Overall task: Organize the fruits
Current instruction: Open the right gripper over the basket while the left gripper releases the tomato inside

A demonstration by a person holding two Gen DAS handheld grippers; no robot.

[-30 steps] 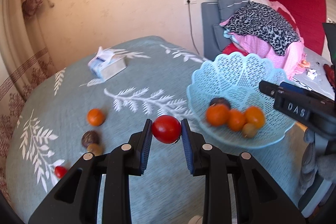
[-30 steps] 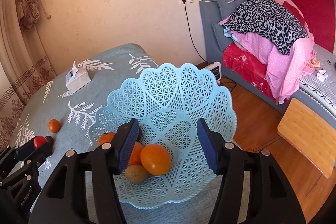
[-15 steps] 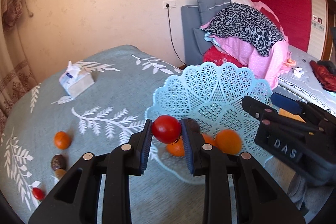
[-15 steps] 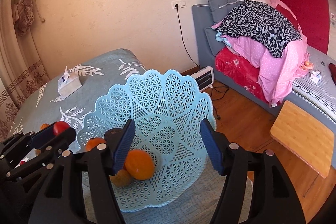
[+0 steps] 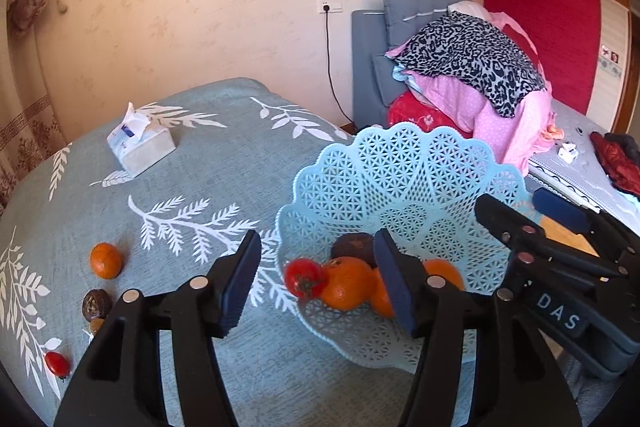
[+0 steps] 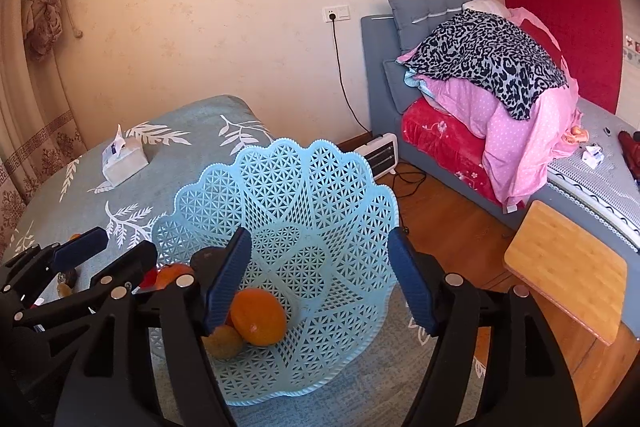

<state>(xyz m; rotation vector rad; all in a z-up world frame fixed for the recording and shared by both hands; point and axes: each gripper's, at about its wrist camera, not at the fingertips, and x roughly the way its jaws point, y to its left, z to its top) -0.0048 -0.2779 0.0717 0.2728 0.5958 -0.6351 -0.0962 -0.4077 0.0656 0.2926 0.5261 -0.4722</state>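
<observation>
Both left tongs (image 5: 316,283) and right tongs (image 6: 320,279) are opening, empty, the tomato (image 5: 304,277) in the basket (image 5: 400,163) just ahead; next, likely the orange (image 5: 105,260) far left.

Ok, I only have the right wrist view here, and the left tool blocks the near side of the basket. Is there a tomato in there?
Observer: Yes, a red tomato lies in the basket against an orange, clear of the left tool.
Operator: Is that tool empty?
Observer: Yes, its jaws are opening with nothing gripped.
Operator: Any fruit on the tablecloth?
Observer: A mandarin, a dark fruit and a small tomato.
</observation>
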